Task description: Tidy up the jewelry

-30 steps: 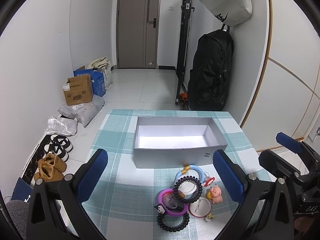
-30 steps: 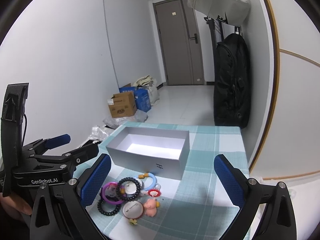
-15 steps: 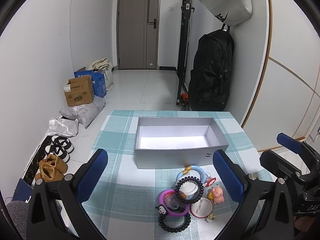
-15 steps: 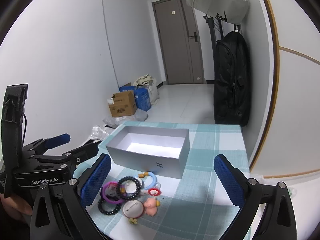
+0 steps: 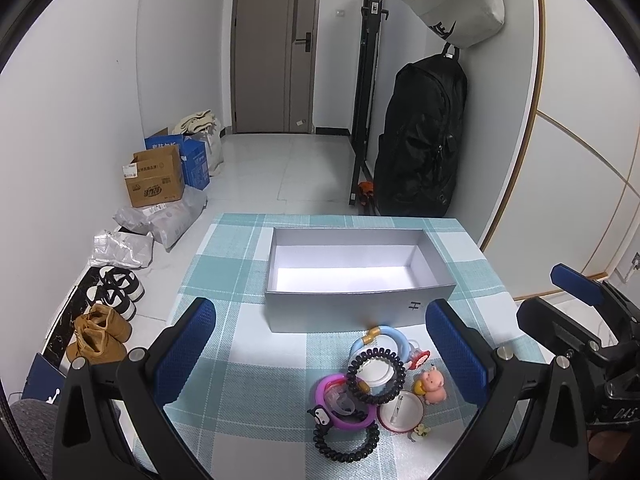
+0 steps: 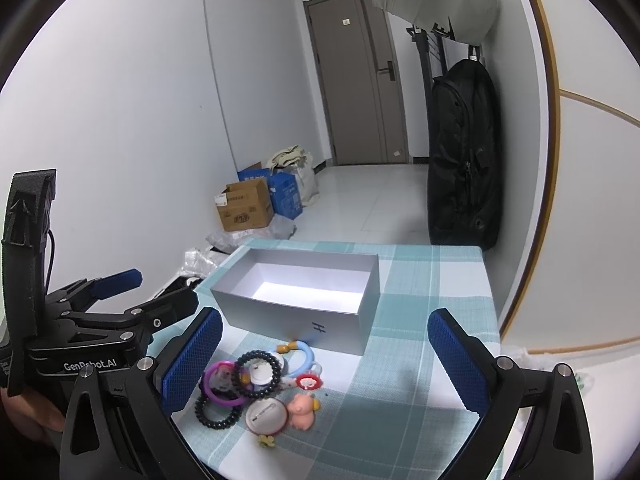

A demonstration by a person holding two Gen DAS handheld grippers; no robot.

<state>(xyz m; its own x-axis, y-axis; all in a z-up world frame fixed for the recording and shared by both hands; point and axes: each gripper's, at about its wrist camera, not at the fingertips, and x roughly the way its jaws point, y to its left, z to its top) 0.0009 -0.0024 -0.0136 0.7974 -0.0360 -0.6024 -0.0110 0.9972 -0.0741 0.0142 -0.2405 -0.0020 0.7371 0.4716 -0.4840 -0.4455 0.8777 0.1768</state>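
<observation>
Left wrist view first, sweeping from the left: the left gripper [image 5: 320, 344] hangs over the checked tablecloth [image 5: 248, 380] with its jaws spread wide and nothing between them. Moving right, the grey box [image 5: 352, 312] sits open and looks empty, and just in front of it lies the jewelry heap: purple ring [image 5: 345, 402], black coil band [image 5: 375, 372], a second black coil [image 5: 346, 446], blue ring [image 5: 384, 338], round badge [image 5: 400, 411] and the little pink pig [image 5: 433, 383]. Farthest right, the right gripper [image 6: 324, 356] is jaws apart too, holding nothing.

Nothing is boxed yet, by my reading, so the first pick is coming. The rings overlap, so best to go for an outlying piece such as the pig or the lower black coil, come straight down, close on one item only, and lift clear before swinging over the box wall.

Writing: an "H"-like mark [image 6: 319, 327] on the box front, and "GenRobot.AI" [image 6: 90, 365] on the left gripper's body in the right wrist view.
</observation>
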